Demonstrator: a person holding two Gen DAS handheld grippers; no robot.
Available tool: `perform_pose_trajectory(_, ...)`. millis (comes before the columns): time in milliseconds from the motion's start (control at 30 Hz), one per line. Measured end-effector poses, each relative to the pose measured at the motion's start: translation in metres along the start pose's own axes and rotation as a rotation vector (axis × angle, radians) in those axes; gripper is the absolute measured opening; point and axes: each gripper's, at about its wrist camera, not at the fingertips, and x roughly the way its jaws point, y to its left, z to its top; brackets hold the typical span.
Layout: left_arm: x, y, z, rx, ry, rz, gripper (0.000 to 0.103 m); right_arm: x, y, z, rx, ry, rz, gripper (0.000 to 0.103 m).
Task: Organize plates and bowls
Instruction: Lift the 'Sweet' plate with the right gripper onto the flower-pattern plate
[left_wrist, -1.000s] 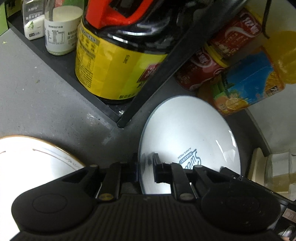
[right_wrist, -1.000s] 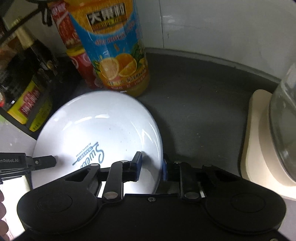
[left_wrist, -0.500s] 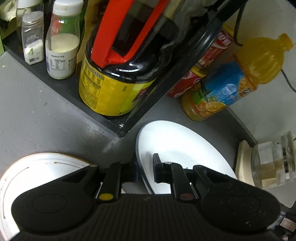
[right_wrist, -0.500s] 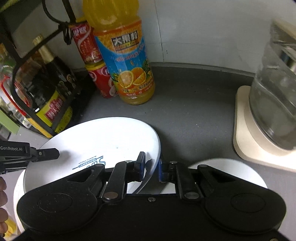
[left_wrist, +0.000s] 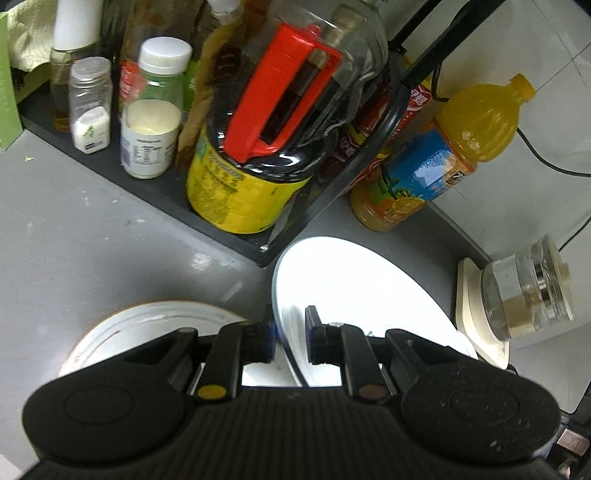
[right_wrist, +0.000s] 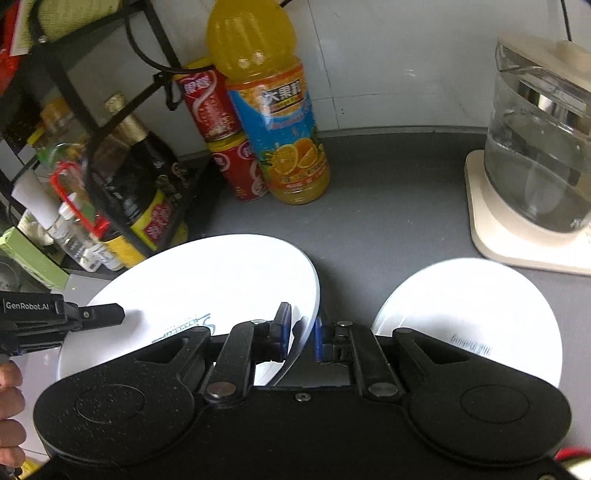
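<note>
A white plate with blue lettering (left_wrist: 351, 280) hangs tilted above the grey counter, held from both sides. My left gripper (left_wrist: 291, 328) is shut on its left rim; one of its fingers (right_wrist: 99, 314) lies on the plate's face in the right wrist view. My right gripper (right_wrist: 300, 325) is shut on the right rim of the same plate (right_wrist: 207, 280). Below on the counter lie a gold-rimmed white plate (left_wrist: 147, 325) at the left and a plain white plate with small print (right_wrist: 472, 306) at the right.
A black rack (left_wrist: 221, 229) with a soy sauce jug (left_wrist: 251, 177) and small bottles stands behind. Beside it are an orange juice bottle (right_wrist: 280, 122) and two stacked red cans (right_wrist: 210, 107). A glass kettle (right_wrist: 539, 147) on a cream base stands at the right. A hand (right_wrist: 9, 398) shows at the left edge.
Both grippers have risen and drawn back from the rack with the plate between them. The plate on the counter at the right has come into view.
</note>
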Motion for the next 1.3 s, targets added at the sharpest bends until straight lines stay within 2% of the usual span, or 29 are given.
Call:
perform_pose_trajectory(633,-0.048,0.063,-0.032,0.024,0.027,-0.004,0.013,-0.024,0.054,-0.055,0.015,-0.025,0.014,0.013)
perform_pose_trajectory(833,-0.051,0.081,-0.041,0.010,0.031,0.002,0.013,-0.020,0.067,-0.067,-0.006,-0.019,0.014,0.013)
perform_pose_trajectory(1300,-0.040,0.107,-0.063,-0.010,0.101,0.035,0.013,-0.010,0.080,-0.086,-0.012,0.022,-0.018,0.010)
